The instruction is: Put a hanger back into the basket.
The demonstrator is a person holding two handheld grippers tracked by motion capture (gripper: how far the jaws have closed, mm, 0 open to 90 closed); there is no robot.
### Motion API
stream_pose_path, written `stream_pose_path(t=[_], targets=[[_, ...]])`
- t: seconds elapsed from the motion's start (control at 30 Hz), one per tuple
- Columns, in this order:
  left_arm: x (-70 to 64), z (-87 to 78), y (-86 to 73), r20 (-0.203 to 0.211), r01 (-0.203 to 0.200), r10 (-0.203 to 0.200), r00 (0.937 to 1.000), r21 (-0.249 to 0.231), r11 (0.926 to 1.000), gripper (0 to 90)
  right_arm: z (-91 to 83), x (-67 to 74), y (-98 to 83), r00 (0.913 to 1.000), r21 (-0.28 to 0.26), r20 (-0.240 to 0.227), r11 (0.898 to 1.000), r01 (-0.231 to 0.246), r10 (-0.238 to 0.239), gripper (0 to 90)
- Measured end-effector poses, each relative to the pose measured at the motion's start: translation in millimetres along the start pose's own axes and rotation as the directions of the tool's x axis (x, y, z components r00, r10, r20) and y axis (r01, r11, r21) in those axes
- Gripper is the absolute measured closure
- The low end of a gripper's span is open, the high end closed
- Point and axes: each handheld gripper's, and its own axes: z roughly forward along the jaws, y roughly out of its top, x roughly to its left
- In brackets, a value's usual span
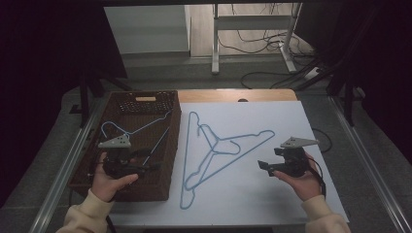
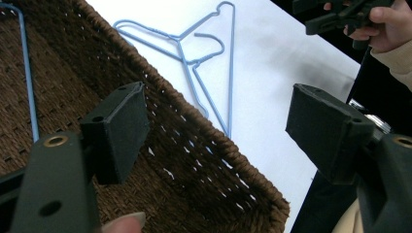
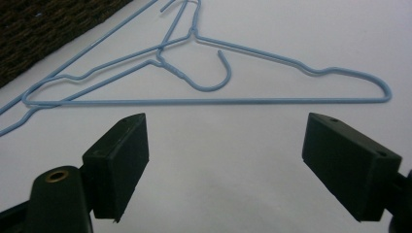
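1. Our right gripper [image 1: 268, 167] hovers, jaws wide open, empty.
2. Hangers [image 3: 204, 92] lie tangled on the bench straight ahead, nearest bar crosswise.
3. Left gripper [image 1: 145, 166], open too, hangs over the basket [image 1: 167, 160].

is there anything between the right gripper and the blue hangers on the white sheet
Nothing visible. The right gripper, jaws open, faces the blue hangers across bare white sheet; the basket lies beyond them.
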Motion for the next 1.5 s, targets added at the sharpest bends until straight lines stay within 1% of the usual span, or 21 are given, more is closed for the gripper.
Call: stream_pose_path(t=[0.03, 0.1, 0.13, 0.27, 0.37, 0.4, 0.43, 0.5, 0.6, 0.7, 0.73, 0.8, 0.83, 0.97, 1.0, 1.03, 1.07, 1.1, 1.17, 1.27, 1.5], targets=[[0.3, -0.1, -0.8, -0.001, 0.001, -0.001, 1.0000, 0.001, 1.0000, 23.3, 7.0, 1.0, 4.0, 1.0000, 0.014, -0.001, 1.000, 0.003, -0.003, 18.2], [0.3, -0.4, -2.5, -0.008, 0.002, -0.002, 1.0000, 0.006, 1.0000, 23.4, 10.4, 1.6, 6.5, 1.0000, 0.021, 0.001, 1.000, 0.007, -0.007, 18.5], [-0.1, -0.5, -3.2, -0.013, 0.001, -0.001, 0.9999, 0.007, 1.0000, 23.4, 16.9, 3.5, 11.6, 0.9999, 0.037, 0.003, 0.999, 0.011, -0.011, 18.7], [-3.0, -0.9, -5.8, -0.010, 0.000, 0.000, 0.9999, 0.013, 0.9999, 23.2, 25.5, 8.6, 18.4, 0.9998, 0.058, 0.005, 0.998, 0.020, -0.021, 19.2], [-5.0, -1.8, -6.8, -0.007, -0.004, 0.004, 1.0000, 0.017, 0.9998, 23.1, 36.5, 16.1, 27.3, 0.9994, 0.071, -0.013, 0.997, 0.032, -0.031, 19.6], [-5.4, -1.8, -7.1, -0.008, -0.006, 0.006, 1.0000, 0.018, 0.9998, 23.1, 36.5, 16.1, 27.3, 0.9994, 0.071, -0.013, 0.997, 0.032, -0.031, 19.6], [-5.8, -1.7, -7.4, -0.008, -0.007, 0.007, 0.9999, 0.019, 0.9998, 23.1, 42.4, 19.1, 32.8, 0.9990, 0.079, -0.021, 0.996, 0.041, -0.040, 19.9], [-6.7, -1.4, -8.2, -0.007, -0.007, 0.007, 1.0000, 0.022, 0.9997, 23.1, 45.3, 20.3, 35.8, 0.9987, 0.081, -0.027, 0.996, 0.046, -0.044, 20.0], [-7.1, -2.1, -8.5, -0.007, -0.007, 0.007, 1.0000, 0.021, 0.9998, 23.1, 55.2, 22.9, 43.9, 0.9976, 0.081, -0.049, 0.995, 0.053, -0.049, 20.4], [-7.6, -1.7, -7.9, -0.004, -0.008, 0.009, 1.0000, 0.021, 0.9997, 23.2, 66.0, 24.1, 49.1, 0.9968, 0.092, -0.069, 0.995, 0.048, -0.041, 20.4], [-7.7, -1.4, -7.8, -0.003, -0.010, 0.010, 0.9999, 0.022, 0.9997, 23.2, 73.1, 24.2, 52.0, 0.9965, 0.099, -0.076, 0.994, 0.041, -0.033, 20.5], [-7.7, -0.7, -7.6, -0.002, -0.011, 0.011, 0.9999, 0.026, 0.9996, 23.1, 75.3, 24.0, 52.9, 0.9964, 0.102, -0.077, 0.994, 0.042, -0.034, 20.6], [-7.7, -0.3, -7.5, -0.001, -0.010, 0.010, 0.9999, 0.027, 0.9996, 23.1, 81.2, 23.8, 55.3, 0.9964, 0.107, -0.081, 0.994, 0.034, -0.025, 20.9], [-7.5, -1.4, -7.2, -0.008, -0.010, 0.010, 0.9999, 0.013, 0.9999, 23.3, 93.7, 22.8, 61.3, 0.9963, 0.118, -0.083, 0.993, 0.029, -0.019, 22.2], [-7.4, -1.9, -6.8, -0.005, -0.008, 0.008, 1.0000, 0.010, 0.9999, 23.3, 93.7, 22.8, 61.3, 0.9963, 0.118, -0.083, 0.993, 0.029, -0.019, 22.2], [-7.5, -2.0, -6.7, -0.005, -0.009, 0.009, 0.9999, 0.009, 0.9999, 23.3, 100.5, 22.0, 65.5, 0.9966, 0.127, -0.081, 0.992, 0.024, -0.013, 22.8], [-7.6, -2.0, -6.6, -0.004, -0.011, 0.011, 0.9999, 0.010, 0.9999, 23.3, 100.5, 22.0, 65.5, 0.9966, 0.127, -0.081, 0.992, 0.024, -0.013, 22.8], [-7.7, -1.2, -6.5, -0.002, -0.013, 0.013, 0.9999, 0.014, 0.9998, 23.2, 108.4, 20.5, 70.8, 0.9965, 0.132, -0.084, 0.991, 0.014, -0.003, 23.0], [-7.6, -0.8, -6.5, -0.001, -0.015, 0.015, 0.9999, 0.016, 0.9998, 23.2, 111.1, 20.0, 72.5, 0.9964, 0.133, -0.084, 0.991, 0.013, -0.002, 23.0], [-7.6, -0.2, -6.6, 0.002, -0.011, 0.011, 0.9999, 0.019, 0.9998, 23.1, 122.0, 17.8, 79.6, 0.9968, 0.144, -0.080, 0.990, 0.004, 0.007, 23.6], [-7.5, -0.5, -7.4, 0.004, -0.008, 0.008, 1.0000, 0.024, 0.9997, 23.1, 144.6, 16.2, 89.8, 0.9957, 0.165, -0.089, 0.986, -0.011, 0.026, 25.9]])
